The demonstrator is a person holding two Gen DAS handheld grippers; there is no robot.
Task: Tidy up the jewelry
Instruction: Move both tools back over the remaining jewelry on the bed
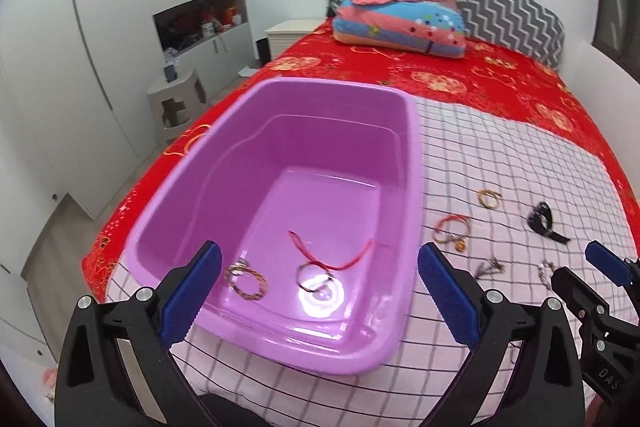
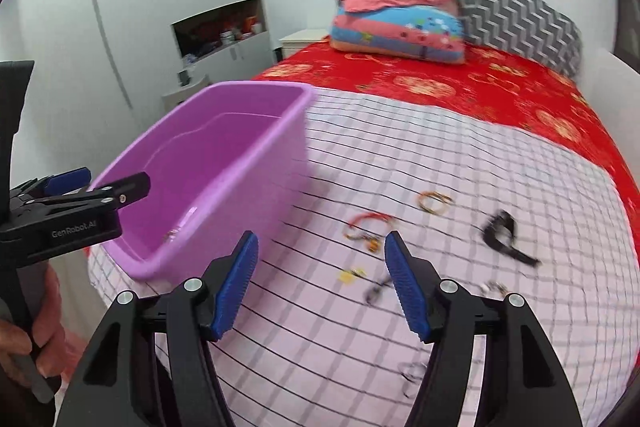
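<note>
Jewelry lies partly in the purple tub point(image 1: 224, 163), partly on the checked sheet point(image 2: 400, 147) beside it. Both hand-held grippers, left point(image 1: 320, 291) and right point(image 2: 320, 283), gape empty. Nearest trinkets point(image 2: 376, 291) blur past telling. "GenRobot.AI" reads on the left one's side. Farther off lie a red bracelet point(image 1: 452, 227) and black watch point(image 1: 542, 219).
</note>
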